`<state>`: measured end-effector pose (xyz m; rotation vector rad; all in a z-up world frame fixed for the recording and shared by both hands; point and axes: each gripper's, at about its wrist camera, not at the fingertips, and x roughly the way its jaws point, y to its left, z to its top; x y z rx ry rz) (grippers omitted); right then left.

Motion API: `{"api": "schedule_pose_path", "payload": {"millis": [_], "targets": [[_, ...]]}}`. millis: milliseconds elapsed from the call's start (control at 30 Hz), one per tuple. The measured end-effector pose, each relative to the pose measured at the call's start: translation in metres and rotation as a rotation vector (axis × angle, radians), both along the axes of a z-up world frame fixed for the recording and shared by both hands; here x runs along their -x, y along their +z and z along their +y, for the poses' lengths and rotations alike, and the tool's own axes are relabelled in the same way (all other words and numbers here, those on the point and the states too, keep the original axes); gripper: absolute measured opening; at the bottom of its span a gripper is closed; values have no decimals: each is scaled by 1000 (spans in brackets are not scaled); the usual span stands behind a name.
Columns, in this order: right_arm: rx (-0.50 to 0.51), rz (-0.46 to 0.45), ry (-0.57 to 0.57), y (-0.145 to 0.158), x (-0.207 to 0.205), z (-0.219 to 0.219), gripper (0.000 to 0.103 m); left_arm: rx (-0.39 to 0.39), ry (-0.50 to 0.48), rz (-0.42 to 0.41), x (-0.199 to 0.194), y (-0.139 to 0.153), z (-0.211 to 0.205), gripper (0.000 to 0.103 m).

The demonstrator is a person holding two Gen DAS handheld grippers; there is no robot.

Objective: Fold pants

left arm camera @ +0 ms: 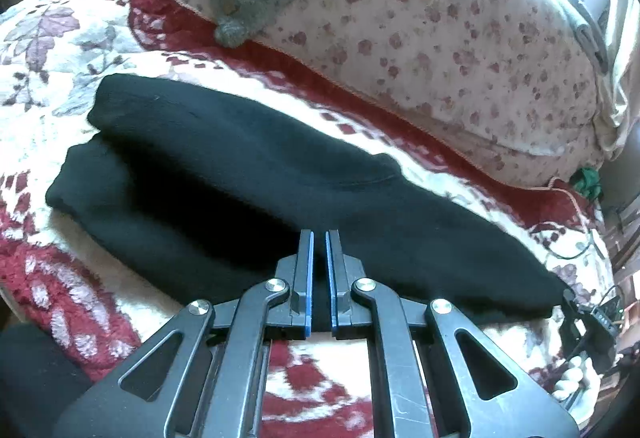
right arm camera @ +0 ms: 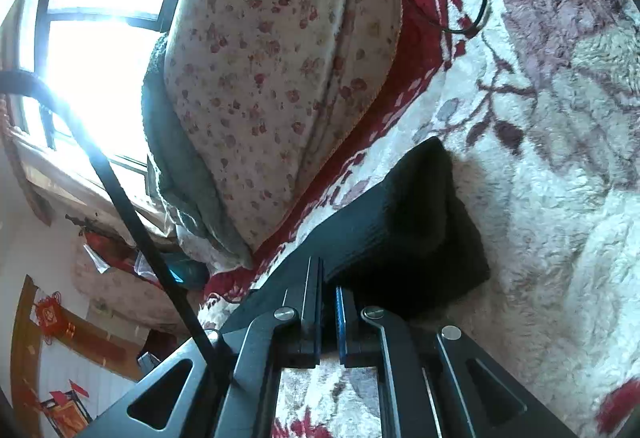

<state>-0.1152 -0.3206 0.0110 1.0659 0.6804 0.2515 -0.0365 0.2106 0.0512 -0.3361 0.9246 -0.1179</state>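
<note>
Black, soft pants (left arm camera: 256,173) lie on a fluffy red and white blanket (left arm camera: 60,37) on the bed, just beside a big flowery quilt (left arm camera: 440,37). They are laid long, with one layer on top of the other. The cloth looks thick and floppy, not stiff and not slippery. It is probably light, and it will sag and bend when lifted. The left gripper (left arm camera: 319,238) is pressed together over the near edge of the pants, and I cannot tell if any cloth is caught in it. The right gripper (right arm camera: 328,278) is pressed together too, by one end of the pants (right arm camera: 420,222). Good places to hold are probably the two corners of an end, pinching through both layers.
</note>
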Motion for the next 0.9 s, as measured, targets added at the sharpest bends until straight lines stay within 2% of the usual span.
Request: {"api": "schedule_pose_path", "payload": {"millis": [100,167,200,300,367,400,467,533,600,667,733,900], "targets": [[19,66,-10,-14,-4,-1,5,21,21,59,0,-17,7,4],[51,105,-30,-19,-3,-2,5,47,37,59,5,-19,12,4],[33,118,-34,-23,-2,-2,6,70,45,50,7,-18,16,4],[-17,128,-48,-21,4,-4,24,114,43,49,9,-13,22,5],[18,121,-43,-12,9,-1,39,102,36,44,8,-9,22,5],[32,122,-35,-8,11,1,41,89,33,45,7,-8,21,7],[25,118,8,0,15,9,43,91,28,53,4,-8,20,18],[7,108,70,6,14,21,44,124,35,54,2,-8,22,37],[1,91,142,12,11,40,44,153,54,47,1,-9,25,43],[7,74,236,17,2,67,45,149,67,57,-4,-11,26,43],[73,46,295,25,-8,94,45,160,74,77,-10,-15,27,43],[403,-64,516,46,-39,191,45,173,102,97,-23,-19,30,43]]}}
